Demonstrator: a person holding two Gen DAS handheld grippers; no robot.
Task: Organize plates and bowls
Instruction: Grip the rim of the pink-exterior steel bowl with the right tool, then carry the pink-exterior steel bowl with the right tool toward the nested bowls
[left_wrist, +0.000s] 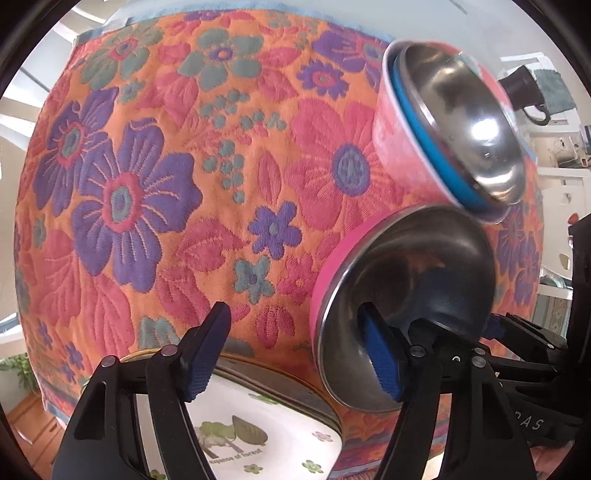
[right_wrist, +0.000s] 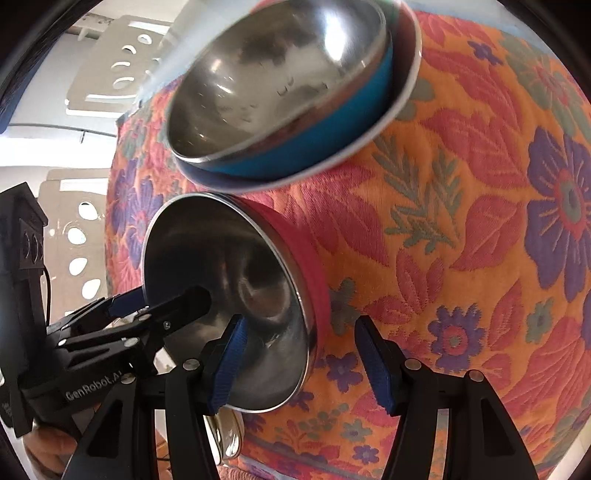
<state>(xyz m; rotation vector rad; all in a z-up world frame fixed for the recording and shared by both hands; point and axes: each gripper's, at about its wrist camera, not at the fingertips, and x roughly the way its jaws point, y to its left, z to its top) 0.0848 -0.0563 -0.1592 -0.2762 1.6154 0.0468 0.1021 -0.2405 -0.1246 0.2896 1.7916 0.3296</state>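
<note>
A pink-sided steel bowl (left_wrist: 406, 280) sits on the flowered cloth; it also shows in the right wrist view (right_wrist: 236, 280). Behind it a blue-sided steel bowl (left_wrist: 461, 122) rests inside a pale pink bowl (left_wrist: 399, 136), also seen in the right wrist view (right_wrist: 280, 85). My left gripper (left_wrist: 299, 354) is open, its right finger inside the pink-sided bowl, its left finger outside over the cloth. My right gripper (right_wrist: 299, 362) is open, its left finger (right_wrist: 229, 362) inside the same bowl near the rim. A white plate with a leaf print (left_wrist: 258, 435) lies under my left gripper.
The flowered tablecloth (left_wrist: 147, 184) covers the table. White cut-out chair backs (right_wrist: 122, 59) stand beyond the far edge. A dark mug (left_wrist: 524, 92) and a grey-green cloth (left_wrist: 554, 88) sit on white furniture behind. A shiny metal item (right_wrist: 225, 432) lies under the pink-sided bowl's near edge.
</note>
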